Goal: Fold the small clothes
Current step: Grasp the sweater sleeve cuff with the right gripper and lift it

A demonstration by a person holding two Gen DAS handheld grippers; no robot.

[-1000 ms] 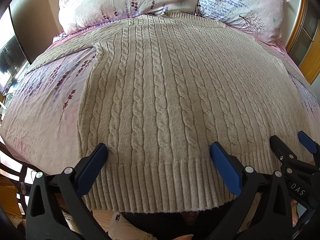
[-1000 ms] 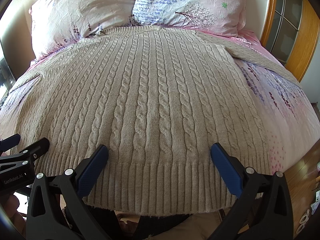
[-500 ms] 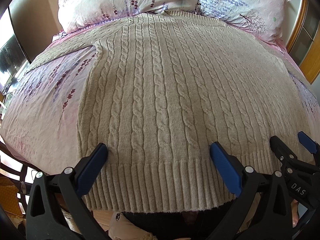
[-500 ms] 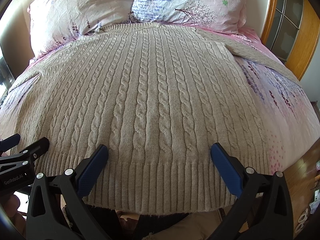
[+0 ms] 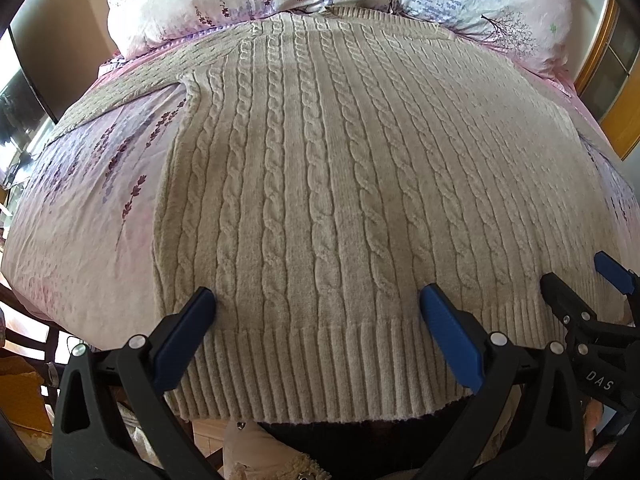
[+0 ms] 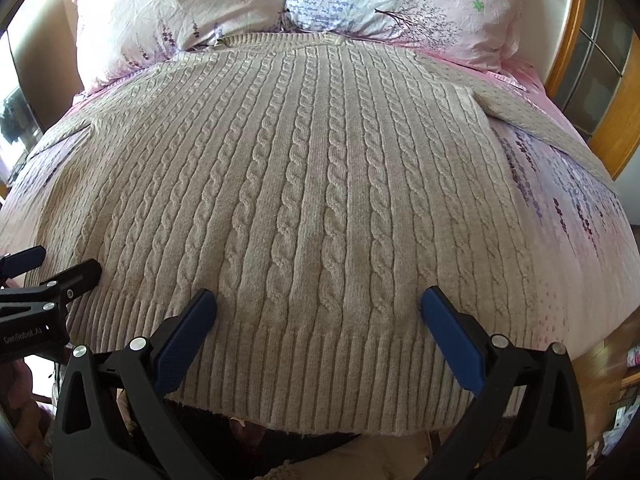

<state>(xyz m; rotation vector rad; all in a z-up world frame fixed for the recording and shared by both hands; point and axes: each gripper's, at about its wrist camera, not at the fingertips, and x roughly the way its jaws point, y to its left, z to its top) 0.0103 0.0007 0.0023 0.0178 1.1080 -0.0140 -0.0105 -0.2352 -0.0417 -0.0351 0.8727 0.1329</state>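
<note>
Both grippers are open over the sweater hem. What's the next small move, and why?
Probably lower both and close on the hem. The sweater lies flat and unfolded on the bed, collar at the pillows. The left gripper and right gripper are open astride the ribbed band, holding nothing, so a grip likely comes first.

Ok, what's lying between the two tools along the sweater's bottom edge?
Only the sweater's ribbed hem; nothing else lies between the left tool and the right tool. Both wrist views show it.
</note>
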